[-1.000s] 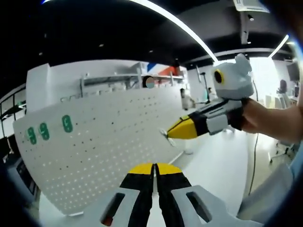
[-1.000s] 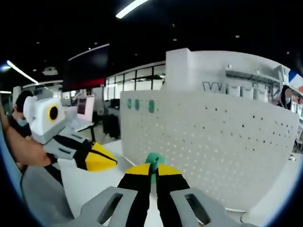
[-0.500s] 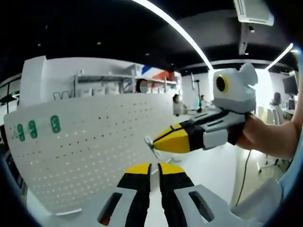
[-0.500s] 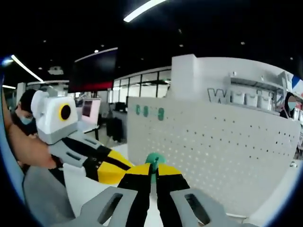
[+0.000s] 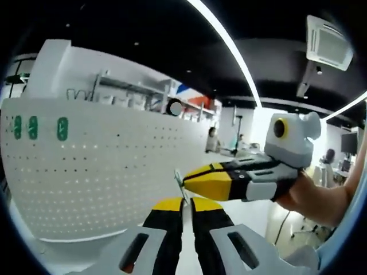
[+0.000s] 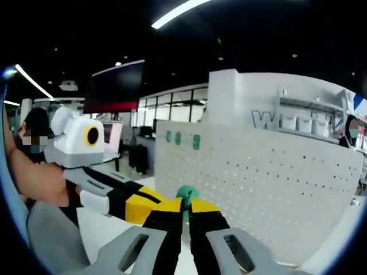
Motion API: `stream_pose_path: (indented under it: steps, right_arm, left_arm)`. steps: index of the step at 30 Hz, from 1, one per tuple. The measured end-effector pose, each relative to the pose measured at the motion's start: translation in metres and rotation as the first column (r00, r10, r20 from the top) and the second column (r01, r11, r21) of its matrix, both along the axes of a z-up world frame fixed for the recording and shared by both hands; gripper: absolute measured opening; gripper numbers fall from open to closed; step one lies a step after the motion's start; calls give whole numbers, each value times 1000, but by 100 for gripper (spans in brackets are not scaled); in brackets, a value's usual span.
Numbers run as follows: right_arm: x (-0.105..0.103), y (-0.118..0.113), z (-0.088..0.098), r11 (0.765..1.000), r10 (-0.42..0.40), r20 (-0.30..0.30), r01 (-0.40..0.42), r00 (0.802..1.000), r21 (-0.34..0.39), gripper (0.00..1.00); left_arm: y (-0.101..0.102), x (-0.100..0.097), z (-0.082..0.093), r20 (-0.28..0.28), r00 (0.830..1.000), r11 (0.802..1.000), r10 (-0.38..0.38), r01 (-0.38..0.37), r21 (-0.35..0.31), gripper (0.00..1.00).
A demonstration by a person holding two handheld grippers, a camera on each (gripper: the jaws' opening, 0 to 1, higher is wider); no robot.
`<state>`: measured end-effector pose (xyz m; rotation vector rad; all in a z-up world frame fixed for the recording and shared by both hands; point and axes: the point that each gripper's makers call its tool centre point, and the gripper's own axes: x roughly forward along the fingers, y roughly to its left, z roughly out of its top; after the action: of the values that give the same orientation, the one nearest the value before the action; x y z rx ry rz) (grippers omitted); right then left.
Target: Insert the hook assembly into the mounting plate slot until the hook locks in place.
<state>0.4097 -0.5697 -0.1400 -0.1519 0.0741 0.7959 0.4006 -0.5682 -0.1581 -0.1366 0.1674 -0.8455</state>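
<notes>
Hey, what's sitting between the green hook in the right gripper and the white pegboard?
Nothing. In the right gripper view, the green hook clamped in the right gripper faces the white pegboard across bare space.

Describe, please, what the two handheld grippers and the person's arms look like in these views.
Both grippers match. The left gripper has black jaws capped in yellow, rising from a light grey body with slotted openings; a small red mark sits near one slot. The right gripper looks the same, and each carries a white box ringed in yellow. The forearms behind them are bare, with no sleeve visible.
</notes>
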Motion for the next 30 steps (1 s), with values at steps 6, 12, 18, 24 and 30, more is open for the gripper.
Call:
stream_pose_path:
  steps: [6, 12, 18, 24, 30]
  right_arm:
    - [-2, 3, 0, 1000, 7, 2, -7, 1000, 0, 1]
    - [-6, 4, 2, 1000, 20, 16, -20, 1000, -7, 1]
    - [-7, 5, 3, 1000, 22, 20, -22, 1000, -3, 2]
    - [-6, 5, 6, 1000, 12, 30, -12, 999, 5, 2]
    - [-4, 3, 8, 1000, -8, 37, 7, 999, 6, 4]
  left_arm:
    - [0, 1, 0, -15, 1000, 1000, -2, 2, -20, 4]
    - [2, 0, 0, -20, 1000, 999, -20, 19, -48, 3]
    - [3, 1, 3, -5, 1000, 997, -30, 30, -74, 1]
    - [3, 1, 5, 4, 1000, 996, -16, 17, -86, 1]
    - [6, 4, 8, 21, 1000, 996, 9, -7, -85, 1]
